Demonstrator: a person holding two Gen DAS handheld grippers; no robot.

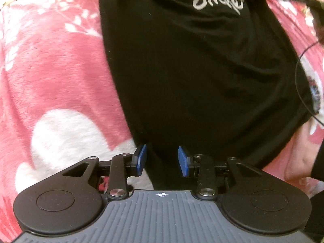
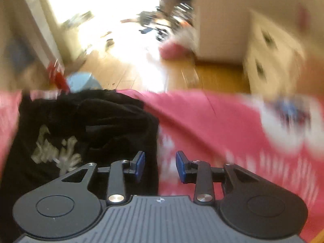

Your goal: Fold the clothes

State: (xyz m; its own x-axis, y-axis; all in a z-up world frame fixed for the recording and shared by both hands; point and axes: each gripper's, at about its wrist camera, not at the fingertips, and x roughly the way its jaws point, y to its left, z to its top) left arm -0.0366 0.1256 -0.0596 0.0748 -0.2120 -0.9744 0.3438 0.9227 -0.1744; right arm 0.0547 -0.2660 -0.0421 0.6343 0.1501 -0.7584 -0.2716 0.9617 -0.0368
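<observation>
shirt [image 1: 192, 77]: black, flat on pink blanket [image 1: 60, 70], 1 side folded in
left gripper [image 1: 162, 160]: jaws apart, empty, over shirt hem
right gripper [image 2: 160, 167]: jaws apart, empty, at shirt's side edge
step: between folds, likely
next: regrip hem, fold toward print

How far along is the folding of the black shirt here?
Partly done: the black shirt lies as a narrow panel on the pink blanket, its sides apparently folded in. In hand: nothing; the left tongs and right tongs are both open and empty. Left: probably the lengthwise fold.
</observation>
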